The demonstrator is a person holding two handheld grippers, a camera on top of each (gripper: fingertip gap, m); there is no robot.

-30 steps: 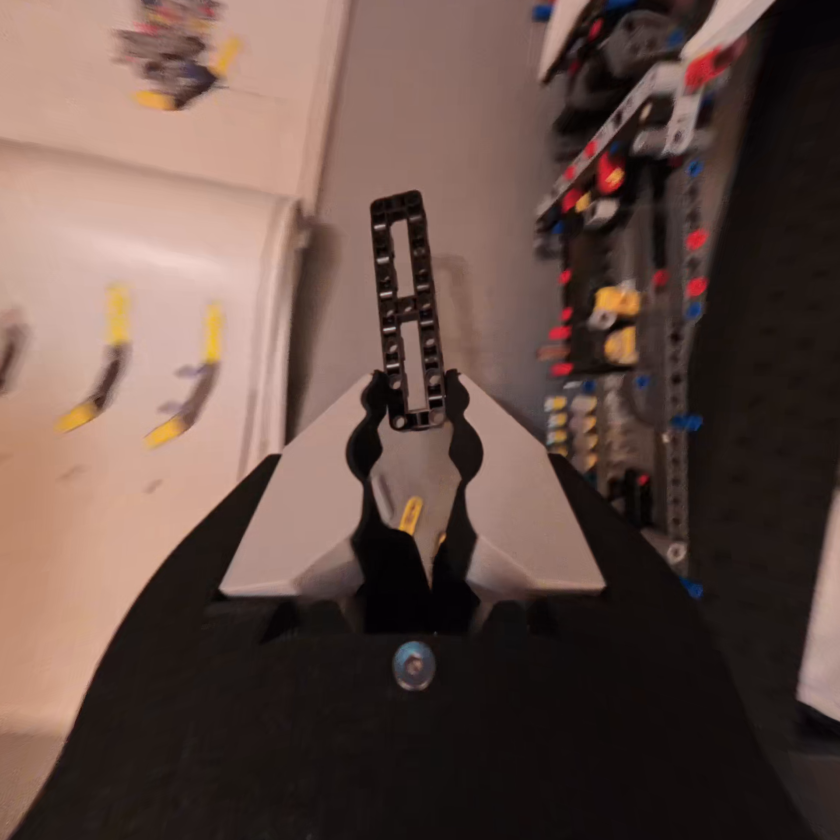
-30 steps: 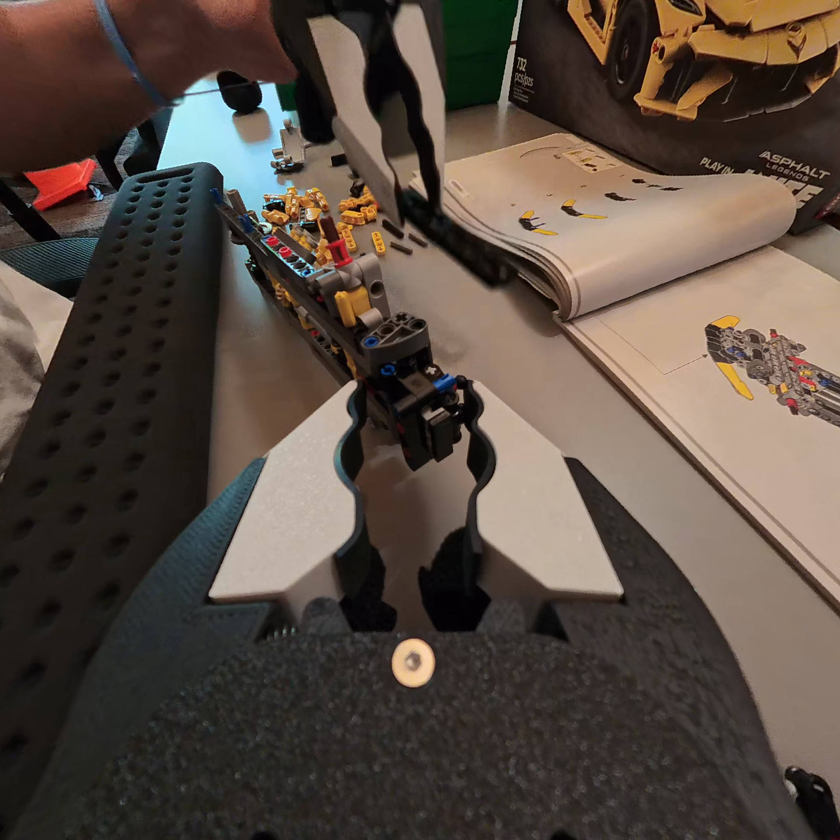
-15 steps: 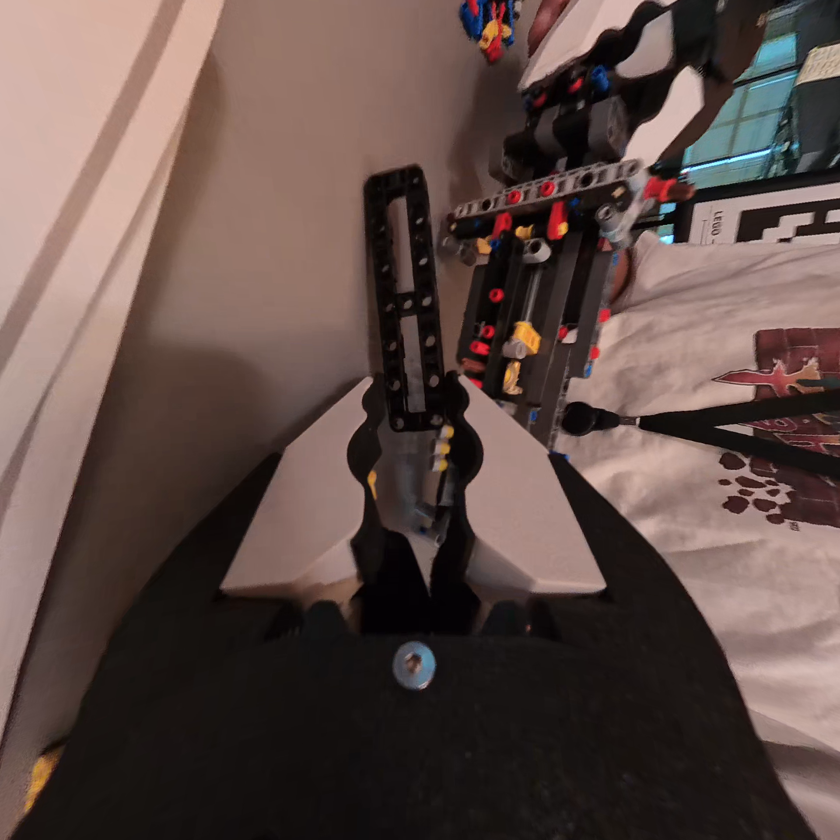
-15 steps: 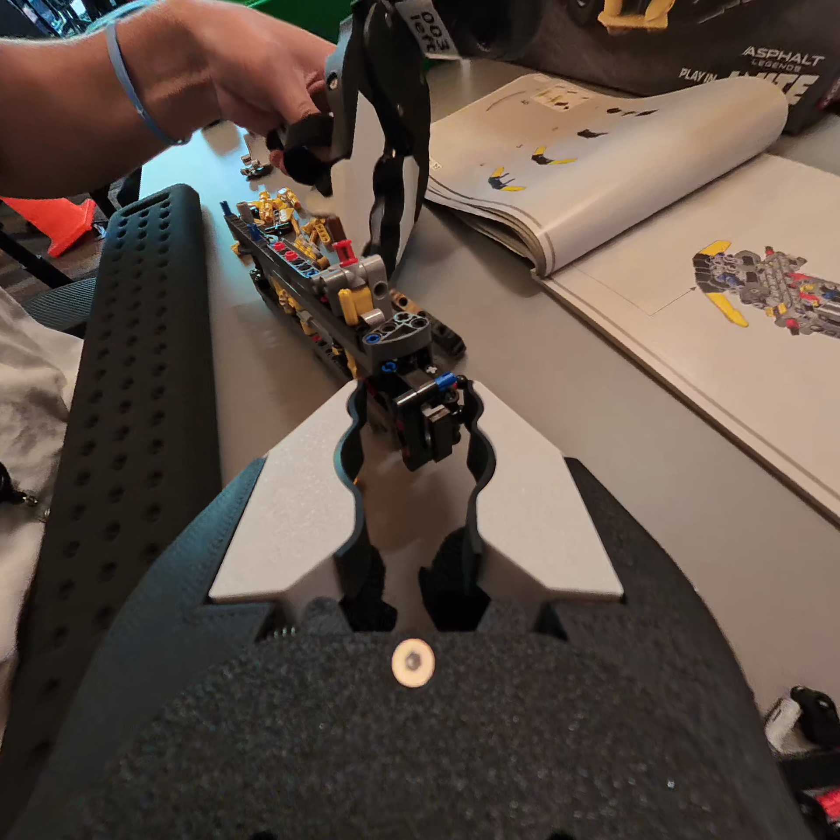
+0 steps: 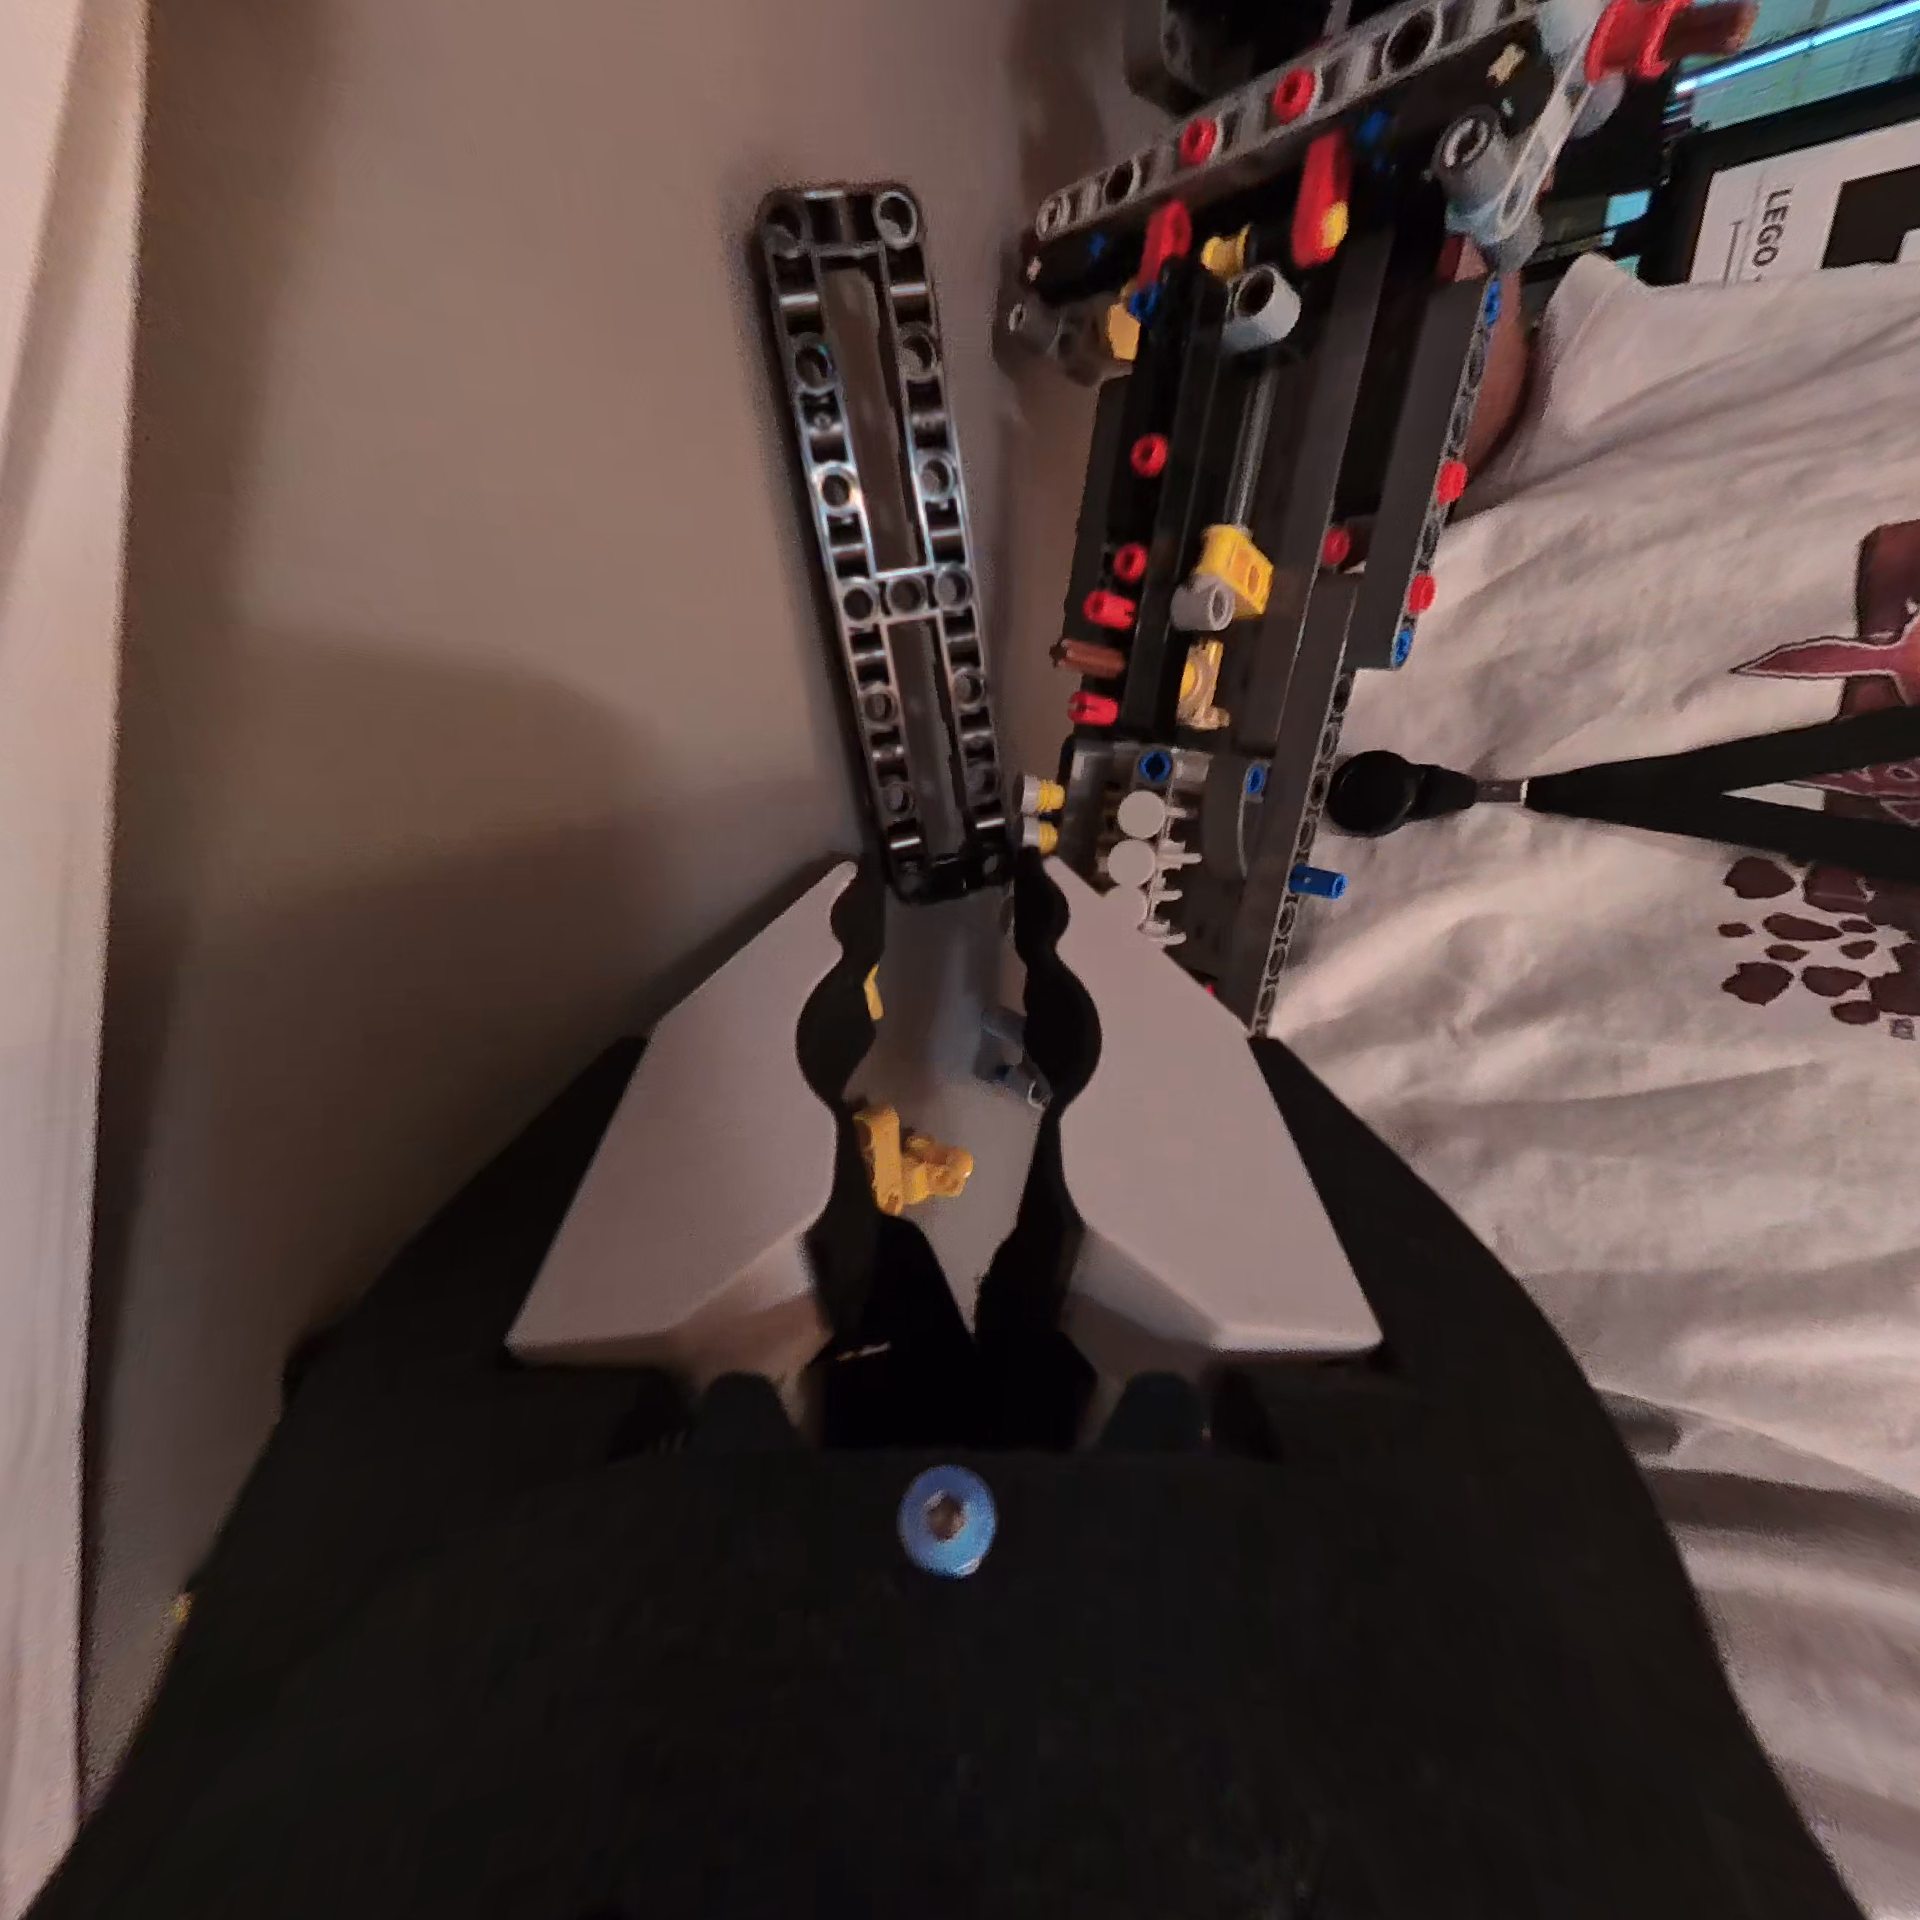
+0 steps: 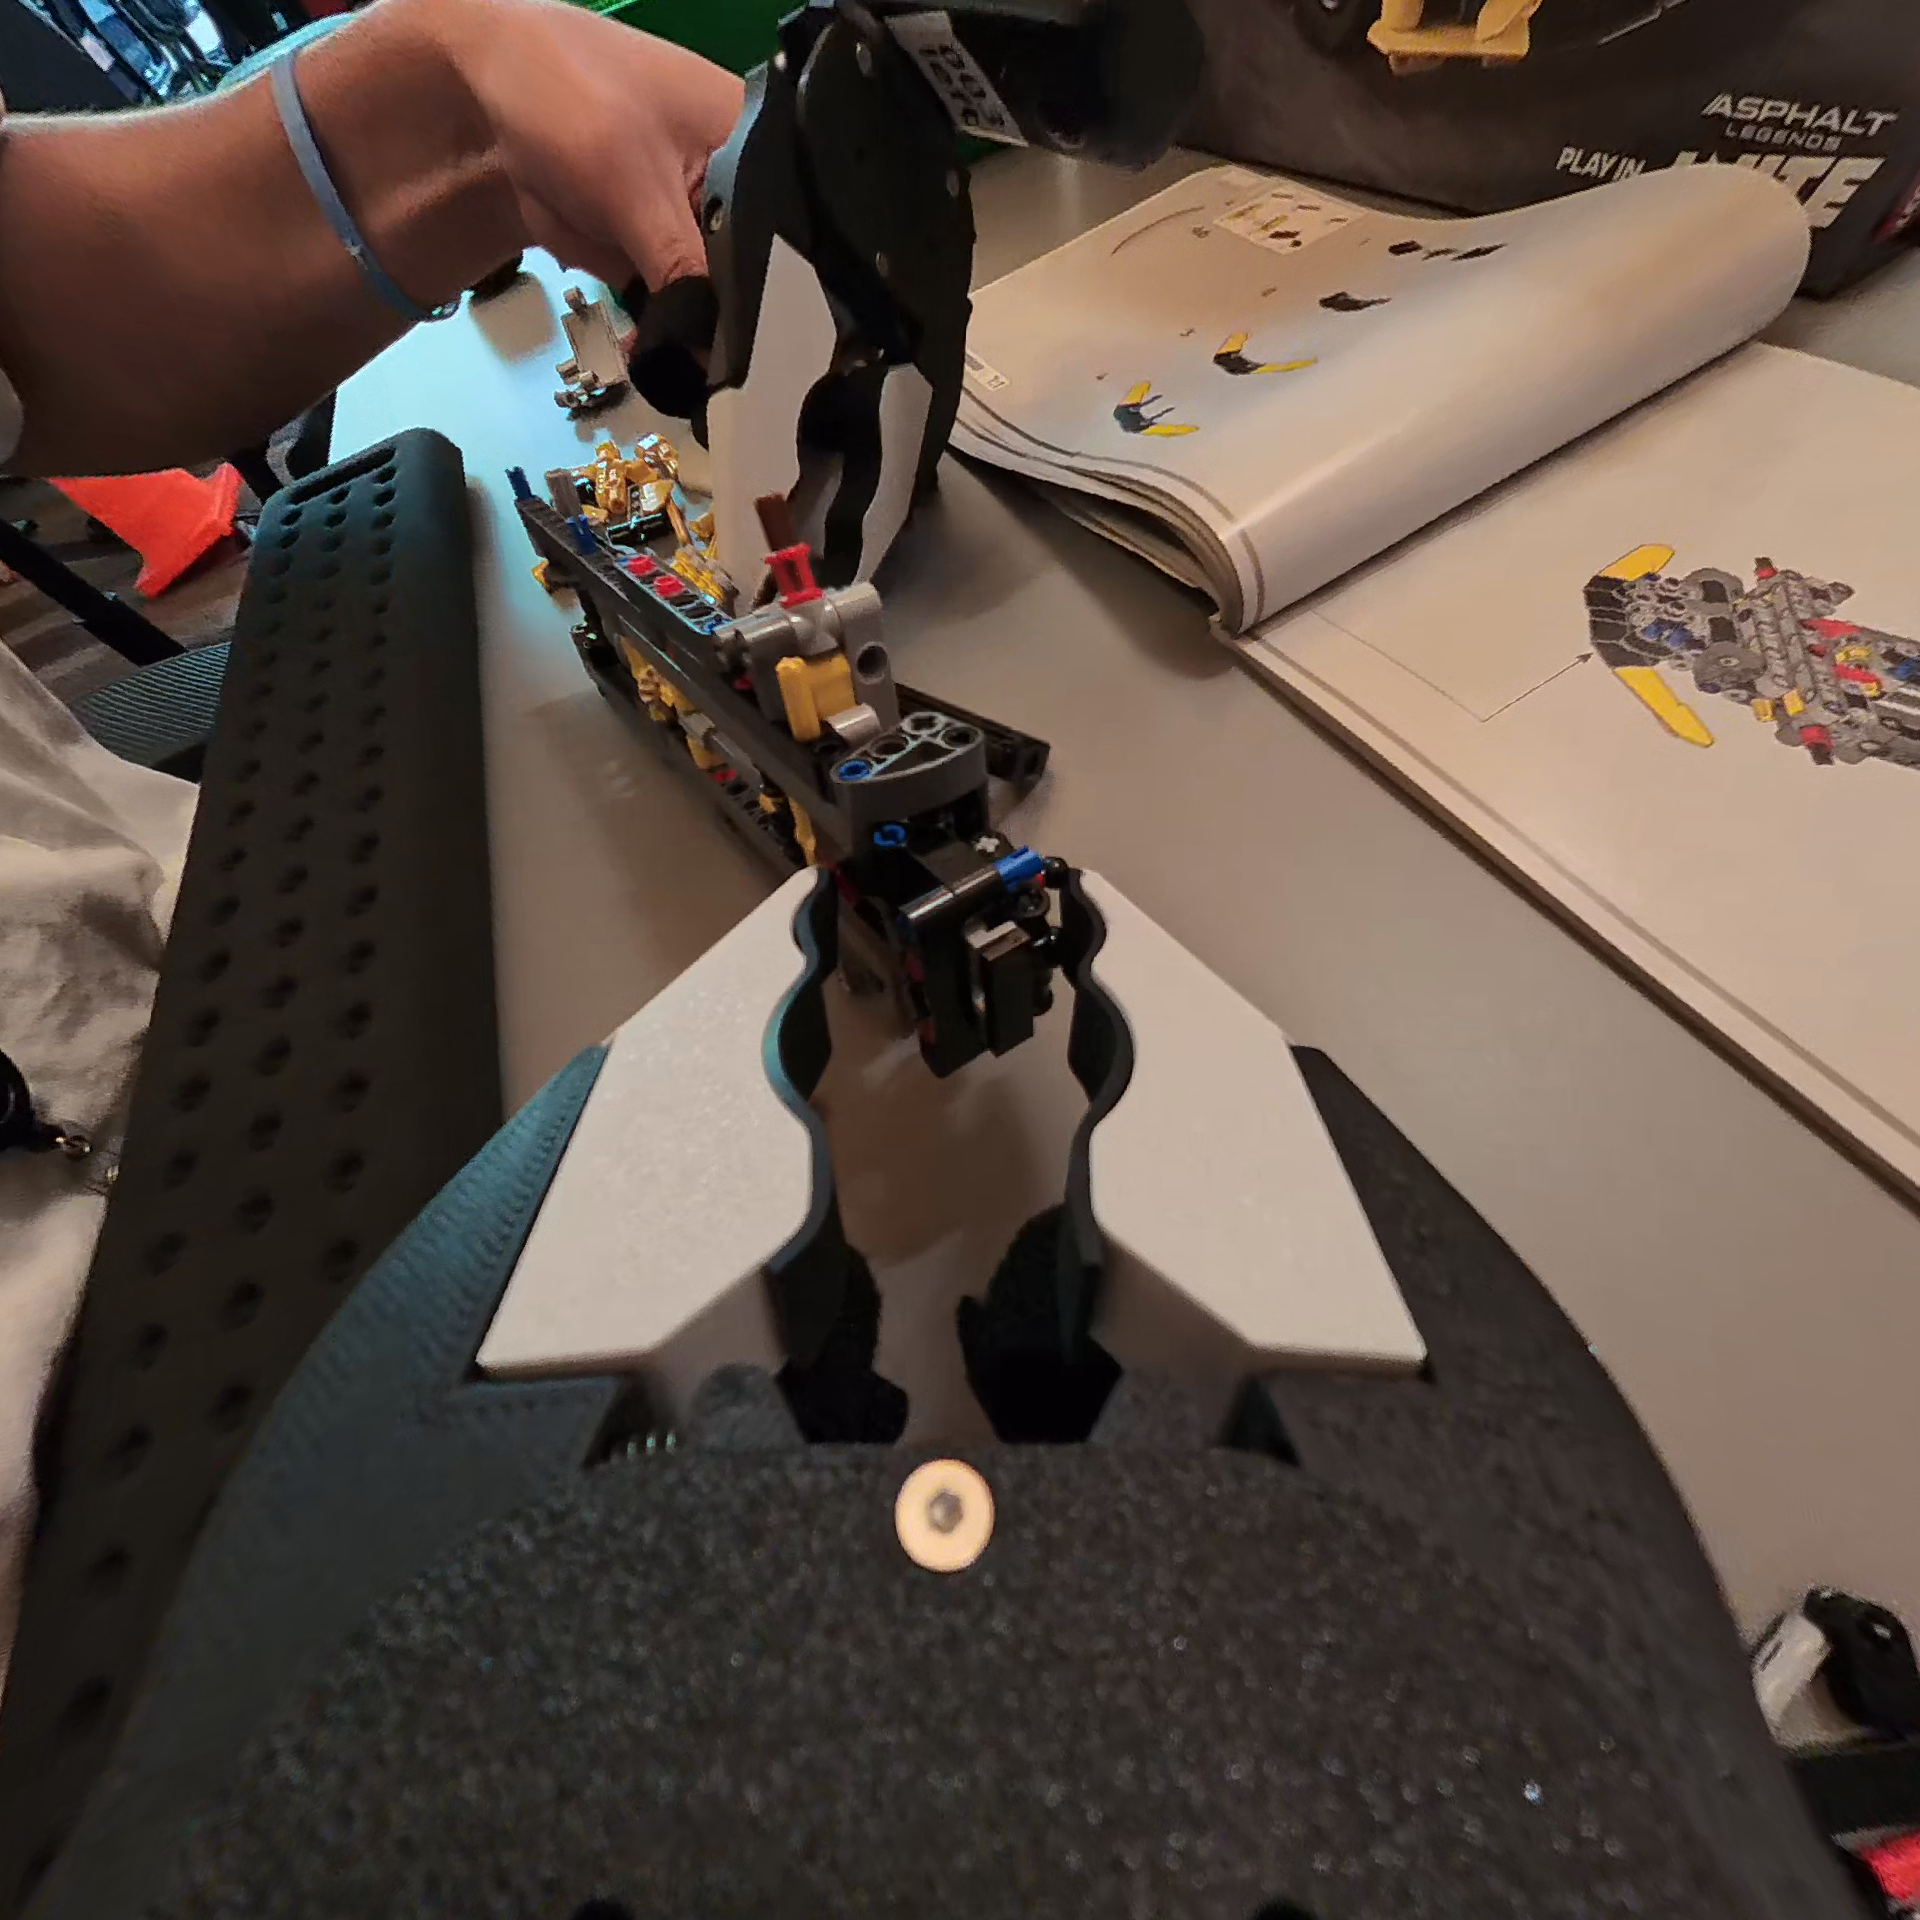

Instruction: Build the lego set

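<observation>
The box (image 6: pixel 1558 94) at 1 o'clock and the tag on the left gripper (image 5: pixel 940 883) carry print, as does the open booklet (image 6: pixel 1455 436) at 2 o'clock. There are 2 grippers. The left one's jaws are narrow, pinching 1 long black frame (image 5: pixel 883 540) by its near end; it lies just beside the car chassis (image 6: pixel 769 707). The right gripper (image 6: pixel 940 914) clamps the chassis's near end. Loose yellow pieces (image 6: pixel 634 488) lie at 11 o'clock. Bare grey table (image 6: pixel 1299 935) stretches between chassis and booklet.
</observation>
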